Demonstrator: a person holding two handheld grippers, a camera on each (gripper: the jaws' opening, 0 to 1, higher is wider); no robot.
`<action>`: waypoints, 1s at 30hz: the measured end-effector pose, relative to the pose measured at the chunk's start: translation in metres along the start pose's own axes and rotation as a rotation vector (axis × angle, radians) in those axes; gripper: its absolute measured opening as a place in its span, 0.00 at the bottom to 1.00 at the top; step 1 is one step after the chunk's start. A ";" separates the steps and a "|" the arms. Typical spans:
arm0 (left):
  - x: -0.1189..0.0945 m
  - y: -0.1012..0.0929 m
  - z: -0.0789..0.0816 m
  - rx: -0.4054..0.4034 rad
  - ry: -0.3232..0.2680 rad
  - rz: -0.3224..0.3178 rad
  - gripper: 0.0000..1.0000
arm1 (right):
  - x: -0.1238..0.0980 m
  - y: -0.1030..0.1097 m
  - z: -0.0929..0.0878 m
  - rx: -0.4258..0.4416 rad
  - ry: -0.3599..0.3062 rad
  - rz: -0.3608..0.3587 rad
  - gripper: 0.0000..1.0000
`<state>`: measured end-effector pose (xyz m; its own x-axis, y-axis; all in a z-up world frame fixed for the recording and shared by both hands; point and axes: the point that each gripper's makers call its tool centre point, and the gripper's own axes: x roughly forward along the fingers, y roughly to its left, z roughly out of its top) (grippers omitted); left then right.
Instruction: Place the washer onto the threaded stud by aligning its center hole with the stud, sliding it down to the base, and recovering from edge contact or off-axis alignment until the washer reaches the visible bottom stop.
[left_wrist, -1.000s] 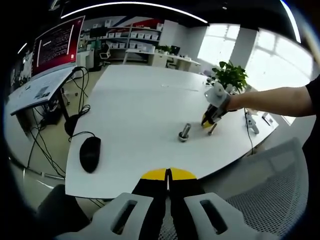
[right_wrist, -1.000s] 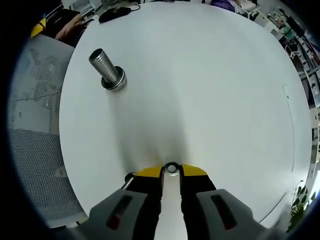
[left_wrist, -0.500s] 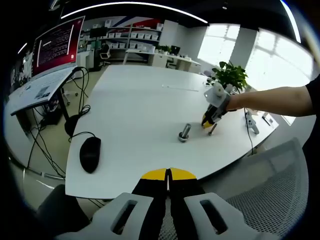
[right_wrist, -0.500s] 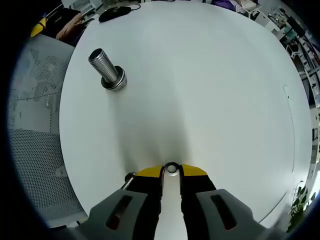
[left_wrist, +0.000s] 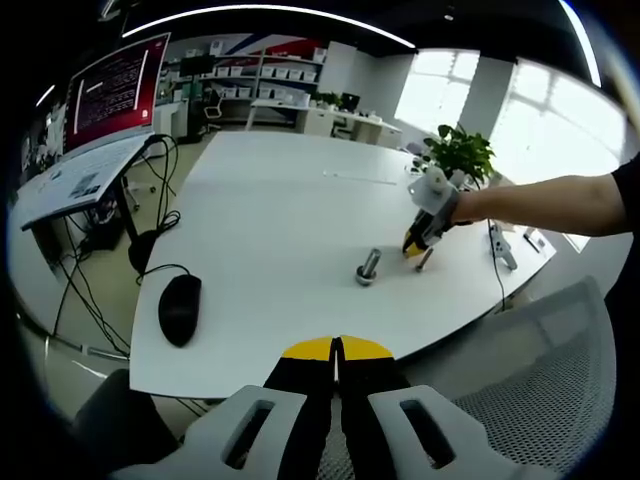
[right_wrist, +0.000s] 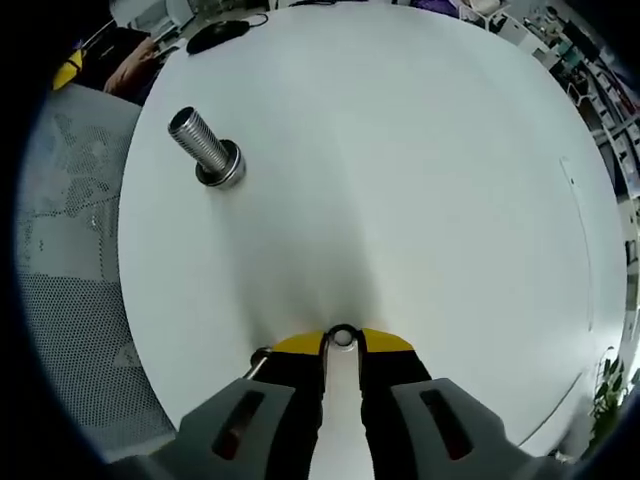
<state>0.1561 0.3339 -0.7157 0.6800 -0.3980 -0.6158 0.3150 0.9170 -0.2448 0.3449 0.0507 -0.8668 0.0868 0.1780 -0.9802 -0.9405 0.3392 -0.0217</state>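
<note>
Right gripper (right_wrist: 343, 345) closed narrow on the washer (right_wrist: 343, 337), pinched by its rim between the yellow tips so that the center hole stays exposed and free for the stud. Washer carried at the very tip, ahead of the jaws, just over the white table (right_wrist: 450, 200); contact with the surface cannot be told. Stud (right_wrist: 203, 147) upright on its base flange, well ahead of the right gripper and off to its left, thread bare from top to flange, so bottom stop unoccupied. Grip by the edge judged deliberate: allows tilting the washer level and correcting off-axis contact without covering the hole. Next step judged as carry toward the stud, hole centered over the top, then lowering along the thread to the flange. Risk judged: thin rim grip may slip on edge contact with the thread. Left gripper (left_wrist: 336, 352) idle, tips together with nothing between them, held back at the near table edge, well short of the work. From there, stud (left_wrist: 368, 266) far ahead and slightly right, with the right gripper (left_wrist: 418, 238) just beyond it. Mouse (left_wrist: 180, 306) ahead to the left, well apart from the work area. Plant (left_wrist: 460, 152) past the far edge, uninvolved.
</note>
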 end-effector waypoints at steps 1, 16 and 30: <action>0.000 0.000 0.000 0.000 -0.001 0.000 0.00 | -0.001 0.002 0.001 0.015 -0.011 0.007 0.14; 0.000 0.000 0.000 0.000 -0.003 -0.003 0.00 | -0.024 -0.009 -0.009 0.032 -0.050 -0.007 0.14; 0.000 0.000 -0.002 -0.002 0.008 -0.004 0.00 | -0.060 -0.016 -0.013 0.024 -0.119 -0.020 0.14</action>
<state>0.1546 0.3339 -0.7167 0.6735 -0.4017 -0.6204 0.3168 0.9153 -0.2487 0.3508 0.0222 -0.8103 0.1455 0.2788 -0.9493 -0.9301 0.3656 -0.0352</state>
